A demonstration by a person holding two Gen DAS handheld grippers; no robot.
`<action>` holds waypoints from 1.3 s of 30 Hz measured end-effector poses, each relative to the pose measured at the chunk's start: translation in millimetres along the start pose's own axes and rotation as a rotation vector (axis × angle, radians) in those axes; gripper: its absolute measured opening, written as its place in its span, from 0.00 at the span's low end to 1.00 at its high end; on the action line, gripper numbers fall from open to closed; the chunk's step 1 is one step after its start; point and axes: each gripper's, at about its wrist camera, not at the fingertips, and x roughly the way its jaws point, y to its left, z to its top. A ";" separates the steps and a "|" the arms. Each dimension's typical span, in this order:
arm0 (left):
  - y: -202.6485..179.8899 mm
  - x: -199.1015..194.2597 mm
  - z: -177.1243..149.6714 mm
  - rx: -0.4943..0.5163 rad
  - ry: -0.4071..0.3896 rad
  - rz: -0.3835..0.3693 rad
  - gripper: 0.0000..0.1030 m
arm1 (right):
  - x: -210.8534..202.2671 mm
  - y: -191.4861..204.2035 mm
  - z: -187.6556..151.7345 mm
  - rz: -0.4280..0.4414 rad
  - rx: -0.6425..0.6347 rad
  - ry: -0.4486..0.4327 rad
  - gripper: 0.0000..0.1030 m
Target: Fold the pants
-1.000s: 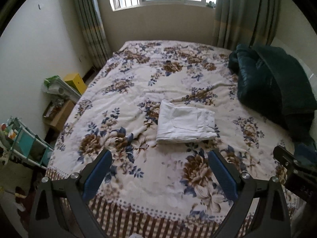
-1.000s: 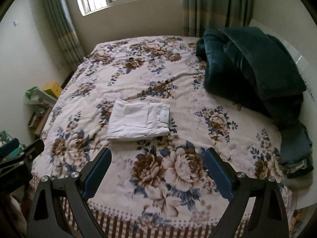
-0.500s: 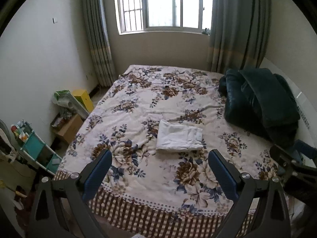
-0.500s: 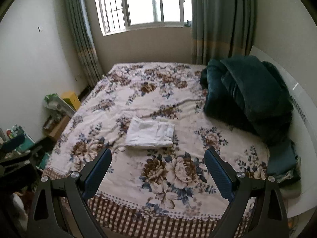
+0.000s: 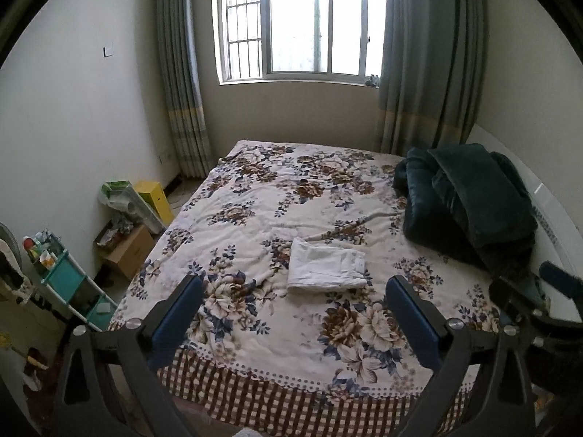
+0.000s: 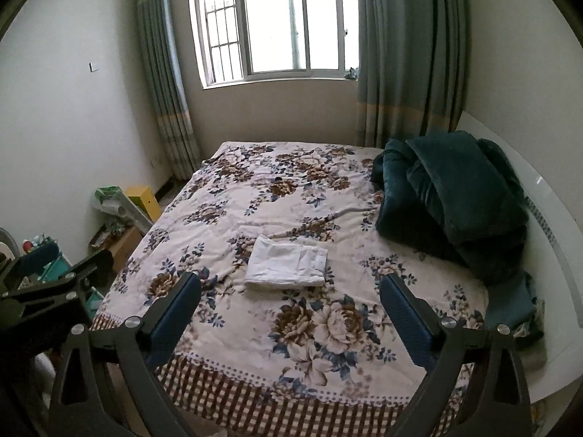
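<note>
The white pants [image 5: 324, 269] lie folded into a flat rectangle near the middle of the floral bed [image 5: 255, 218]; they also show in the right wrist view [image 6: 286, 267]. My left gripper [image 5: 297, 313] is open and empty, held back beyond the foot of the bed, well short of the pants. My right gripper [image 6: 291, 309] is open and empty too, equally far back. The right gripper shows at the right edge of the left wrist view [image 5: 539, 309], and the left gripper shows at the left edge of the right wrist view [image 6: 54, 291].
A dark green blanket [image 5: 470, 196] is heaped at the bed's right side by the white headboard [image 6: 546, 225]. Boxes [image 5: 127, 244] and a teal shelf cart [image 5: 69, 284] stand on the floor left of the bed. A window with curtains is behind.
Both grippers have pulled back and up from the bed, so the pants look smaller and farther off and the window has come into view. The pants have not moved.
</note>
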 end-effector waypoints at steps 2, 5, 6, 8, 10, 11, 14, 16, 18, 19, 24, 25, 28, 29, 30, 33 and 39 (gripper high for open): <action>3.8 4.9 -0.3 -0.009 0.002 -0.003 1.00 | 6.7 1.7 -1.7 -0.009 0.010 0.012 0.98; 6.5 12.9 -0.7 -0.007 0.005 0.011 1.00 | 20.8 2.4 -2.9 -0.027 0.026 0.029 0.98; 5.9 13.6 -1.5 -0.003 0.001 0.022 1.00 | 26.0 2.6 -2.8 -0.040 0.027 0.029 0.98; 5.6 24.5 -0.9 0.008 0.009 0.035 1.00 | 34.9 3.5 -2.4 -0.058 0.027 0.023 0.98; 5.0 35.8 -0.3 0.017 0.010 0.055 1.00 | 46.0 4.6 -0.7 -0.074 0.024 0.021 0.98; 4.5 40.4 0.3 0.020 0.017 0.051 1.00 | 52.0 6.2 -0.2 -0.081 0.023 0.020 0.98; 3.4 55.9 1.5 0.025 0.032 0.060 1.00 | 69.7 8.2 1.9 -0.100 0.022 0.022 0.98; 3.2 64.9 2.7 0.028 0.031 0.071 1.00 | 81.4 9.2 3.8 -0.120 0.019 0.020 0.98; 3.4 72.7 3.7 0.029 0.038 0.068 1.00 | 92.4 9.2 5.3 -0.124 0.024 0.021 0.98; 3.0 76.7 3.7 0.030 0.038 0.078 1.00 | 97.3 9.9 5.6 -0.132 0.024 0.019 0.98; -0.5 95.7 4.9 0.043 0.056 0.082 1.00 | 126.9 10.1 9.1 -0.150 0.025 0.035 0.98; -1.4 98.6 4.9 0.045 0.058 0.085 1.00 | 130.6 10.5 9.3 -0.155 0.024 0.036 0.98; -2.8 105.3 6.2 0.043 0.068 0.084 1.00 | 140.8 8.7 11.3 -0.156 0.034 0.042 0.98; -2.8 106.2 5.6 0.039 0.072 0.083 1.00 | 143.1 8.1 11.8 -0.157 0.036 0.042 0.98; -2.7 107.9 6.2 0.037 0.075 0.083 1.00 | 144.6 7.4 11.6 -0.156 0.040 0.042 0.98; -1.9 108.5 5.7 0.026 0.082 0.076 1.00 | 146.7 6.0 11.3 -0.153 0.045 0.043 0.98; 2.0 108.1 4.1 0.019 0.082 0.081 1.00 | 151.2 3.2 8.4 -0.147 0.058 0.056 0.99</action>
